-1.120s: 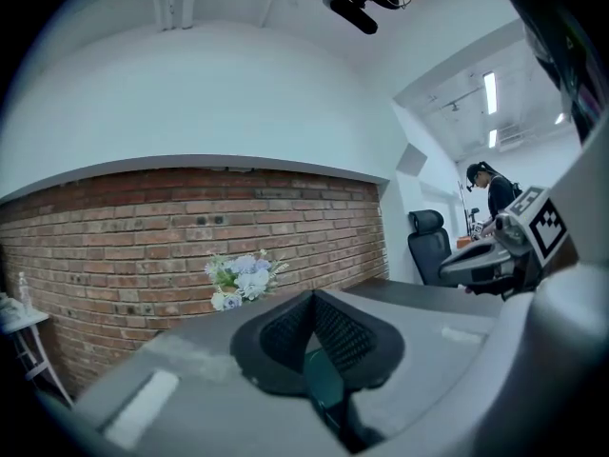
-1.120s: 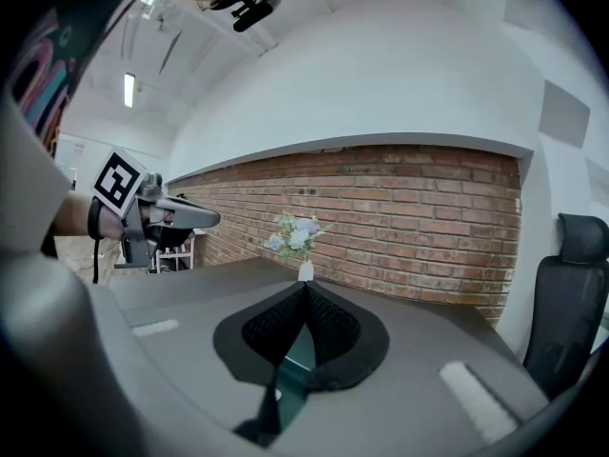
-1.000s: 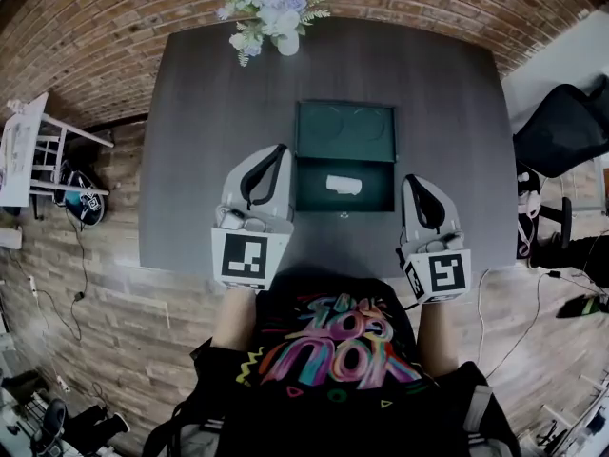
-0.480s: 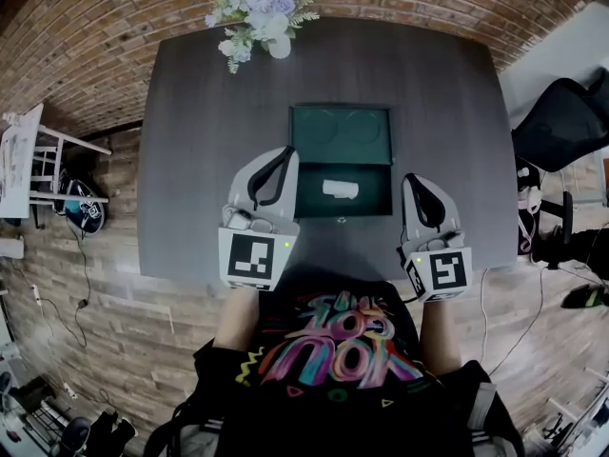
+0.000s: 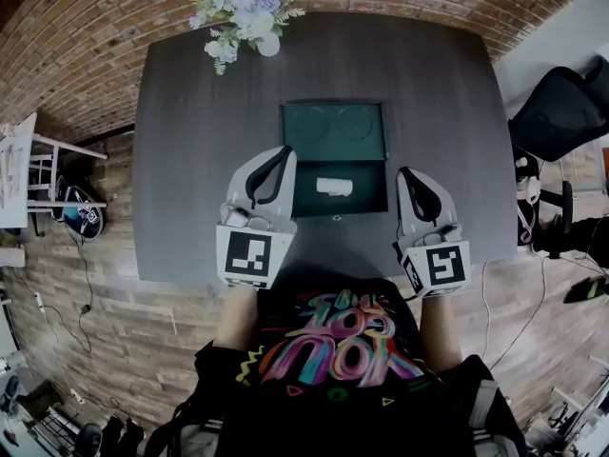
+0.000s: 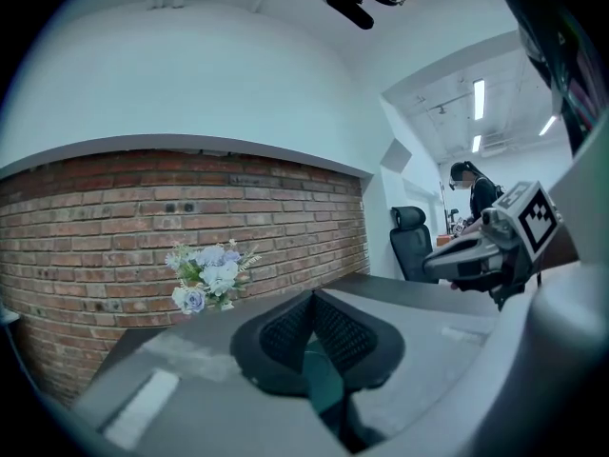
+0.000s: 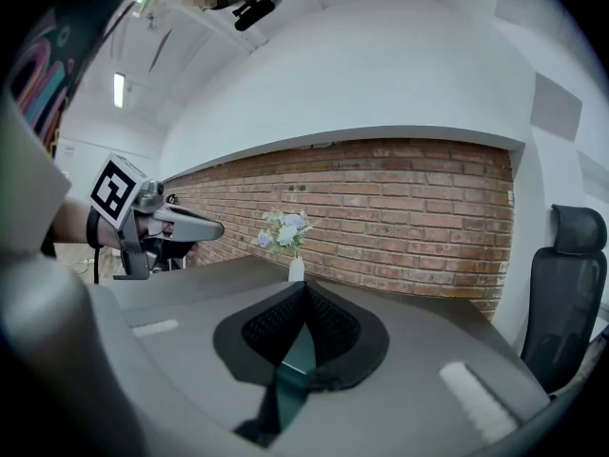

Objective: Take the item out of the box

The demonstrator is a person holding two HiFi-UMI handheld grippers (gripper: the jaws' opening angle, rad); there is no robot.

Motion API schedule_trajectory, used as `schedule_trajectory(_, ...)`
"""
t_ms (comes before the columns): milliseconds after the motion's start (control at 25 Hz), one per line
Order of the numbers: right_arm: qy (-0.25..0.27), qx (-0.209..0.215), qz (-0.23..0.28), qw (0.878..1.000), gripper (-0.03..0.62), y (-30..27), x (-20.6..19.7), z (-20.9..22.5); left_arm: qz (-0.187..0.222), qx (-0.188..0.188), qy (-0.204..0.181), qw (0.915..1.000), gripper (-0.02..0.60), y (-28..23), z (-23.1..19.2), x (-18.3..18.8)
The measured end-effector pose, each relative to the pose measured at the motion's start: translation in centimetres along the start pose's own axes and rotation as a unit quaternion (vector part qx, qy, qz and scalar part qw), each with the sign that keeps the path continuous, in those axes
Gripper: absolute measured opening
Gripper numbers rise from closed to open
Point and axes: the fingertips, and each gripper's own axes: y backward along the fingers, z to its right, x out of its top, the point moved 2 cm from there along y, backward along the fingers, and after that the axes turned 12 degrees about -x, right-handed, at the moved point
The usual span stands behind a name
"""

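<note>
Between left claw and right claw, both clenched empty: open box, item exposed for pickup.

Black T-shirt, multicoloured lettering; grey left hand-held gripper and right hand-held gripper carry square-marked cubes.

I count one tabletop, with one open green box on it, one white item inside, and one bunch of flowers at the far edge. Two grippers: left gripper, right gripper. One black office chair at right.
</note>
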Motion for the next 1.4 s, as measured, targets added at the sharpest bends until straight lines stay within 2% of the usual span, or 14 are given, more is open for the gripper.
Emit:
schedule_trajectory(240,-0.005,-0.003,-0.002,1.0,0.0,0.5,-0.5,0.4,-0.011,-0.028,-0.016,0.9994,0.036,-0.9,1.2,-0.5)
schedule_trajectory(400,-0.008,-0.008,-0.004,1.0,0.0,0.8,-0.6,0.5,-0.015,-0.045,-0.014,0.9988,0.064,-1.5,1.7,-0.8)
schedule_trajectory(560,-0.01,-0.015,-0.006,1.0,0.001,1.0,-0.7,0.9,-0.019,-0.071,-0.044,0.9963,0.077,-2.1,2.3,-1.2)
schedule_trajectory(840,-0.016,-0.028,-0.011,0.999,0.001,1.6,-1.2,1.1,-0.046,-0.115,-0.044,0.9913,0.1,-3.5,3.4,-3.0)
schedule_trajectory(1080,-0.017,-0.034,-0.017,0.999,0.0,2.1,-1.7,1.3,-0.084,-0.157,-0.055,0.9824,0.12,-4.9,4.4,-5.0)
schedule_trajectory(1400,-0.015,-0.039,-0.026,0.999,0.0,2.5,-2.2,1.2,-0.137,-0.213,-0.075,0.9644,0.129,-6.6,7.0,-9.1)
